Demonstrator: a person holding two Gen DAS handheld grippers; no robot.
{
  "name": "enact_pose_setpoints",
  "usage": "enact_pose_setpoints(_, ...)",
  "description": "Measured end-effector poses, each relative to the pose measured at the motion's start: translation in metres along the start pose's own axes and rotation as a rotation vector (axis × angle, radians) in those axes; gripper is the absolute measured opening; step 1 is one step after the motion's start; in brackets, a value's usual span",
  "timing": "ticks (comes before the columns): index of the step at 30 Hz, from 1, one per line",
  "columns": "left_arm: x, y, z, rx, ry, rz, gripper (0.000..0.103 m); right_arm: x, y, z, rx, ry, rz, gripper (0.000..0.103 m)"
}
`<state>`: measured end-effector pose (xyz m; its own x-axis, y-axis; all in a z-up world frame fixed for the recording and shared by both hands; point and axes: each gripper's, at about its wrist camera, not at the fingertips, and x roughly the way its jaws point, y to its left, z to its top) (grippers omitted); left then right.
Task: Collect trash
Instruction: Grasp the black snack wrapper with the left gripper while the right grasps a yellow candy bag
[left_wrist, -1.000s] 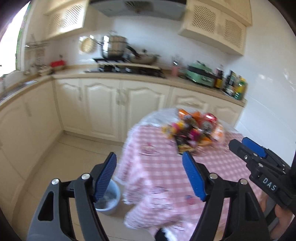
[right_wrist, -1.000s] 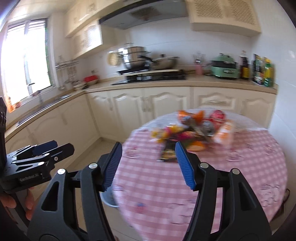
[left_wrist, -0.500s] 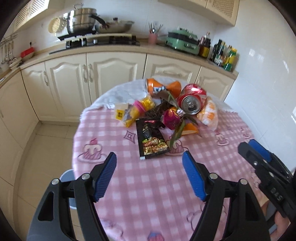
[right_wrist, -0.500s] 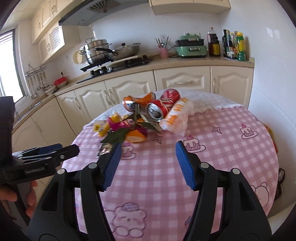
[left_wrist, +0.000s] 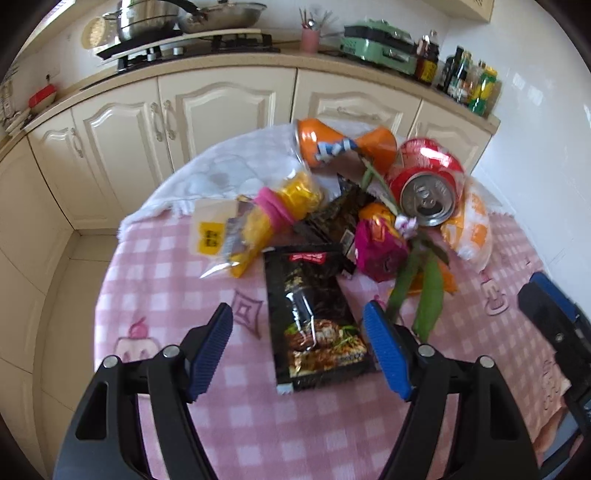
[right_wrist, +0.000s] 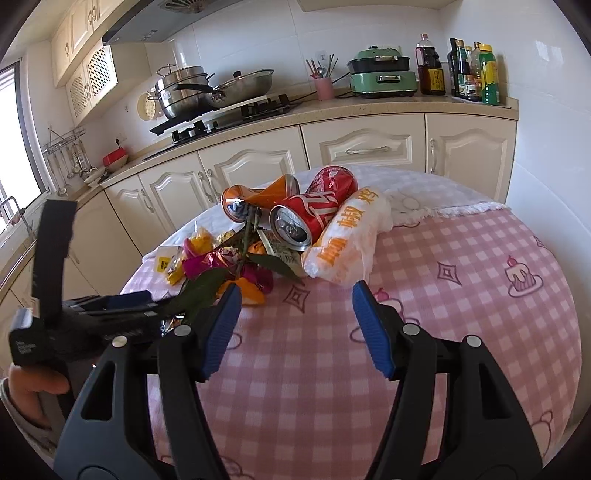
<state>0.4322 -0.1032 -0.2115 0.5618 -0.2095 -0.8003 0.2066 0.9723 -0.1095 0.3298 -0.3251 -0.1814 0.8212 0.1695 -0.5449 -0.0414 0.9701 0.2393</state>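
Two grippers hover over the round table (left_wrist: 155, 280) with its pink checked cloth, both standing wide with nothing held. Left gripper (left_wrist: 297, 347) hangs above the flat black snack packet (left_wrist: 314, 321). Right gripper (right_wrist: 295, 325) points toward the white-and-orange plastic bag (right_wrist: 347, 240), beside the crushed red drink can (right_wrist: 306, 218) in the trash pile.

You can read orange characters "椒" and "烤" on the white bag (right_wrist: 345, 240); other labels too blurred.
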Motion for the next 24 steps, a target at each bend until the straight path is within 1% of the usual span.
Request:
enact_pose_setpoints(2,0.008,-0.002,0.000,0.003,0.015,0.000,0.071,0.003,0.000,0.001,0.001,0.005,0.007,0.062)
enact_pose_setpoints(3,0.008,-0.002,0.000,0.007,-0.004,0.004,0.062,0.004,0.001,0.001,-0.002,0.008,0.008,0.063)
enact_pose_setpoints(4,0.009,-0.003,0.000,0.016,-0.006,0.003,0.053,0.005,0.001,0.001,-0.004,0.011,0.007,0.063)
enact_pose_setpoints(5,0.008,-0.003,-0.001,0.027,-0.009,0.000,0.048,0.006,0.002,0.001,-0.004,0.013,0.007,0.063)
enact_pose_setpoints(8,0.005,0.001,-0.004,0.031,-0.014,-0.022,0.040,0.007,0.004,0.001,-0.001,0.017,0.005,0.063)
enact_pose_setpoints(10,-0.004,0.004,-0.007,0.015,-0.030,-0.050,0.027,0.007,0.007,0.002,-0.003,0.017,0.009,0.063)
enact_pose_setpoints(11,-0.008,0.007,-0.009,0.007,-0.034,-0.069,0.024,0.007,0.010,0.002,-0.008,0.016,0.010,0.063)
enact_pose_setpoints(13,-0.016,0.015,-0.016,-0.030,-0.024,-0.143,0.021,0.007,0.017,0.003,-0.022,0.015,0.014,0.063)
enact_pose_setpoints(14,-0.020,0.018,-0.019,-0.039,-0.027,-0.164,0.021,0.007,0.021,0.004,-0.027,0.015,0.017,0.063)
enact_pose_setpoints(16,-0.031,0.024,-0.027,-0.057,-0.044,-0.175,0.019,0.007,0.031,0.004,-0.038,0.015,0.025,0.063)
enact_pose_setpoints(18,-0.048,0.034,-0.035,-0.077,-0.080,-0.188,0.019,0.008,0.043,0.006,-0.057,0.012,0.035,0.063)
enact_pose_setpoints(20,-0.065,0.043,-0.039,-0.095,-0.120,-0.189,0.019,0.010,0.056,0.008,-0.078,0.013,0.043,0.063)
enact_pose_setpoints(22,-0.080,0.056,-0.041,-0.100,-0.160,-0.149,0.019,0.016,0.072,0.012,-0.097,0.015,0.055,0.063)
enact_pose_setpoints(24,-0.088,0.069,-0.036,-0.106,-0.184,-0.115,0.019,0.023,0.088,0.015,-0.112,0.020,0.074,0.063)
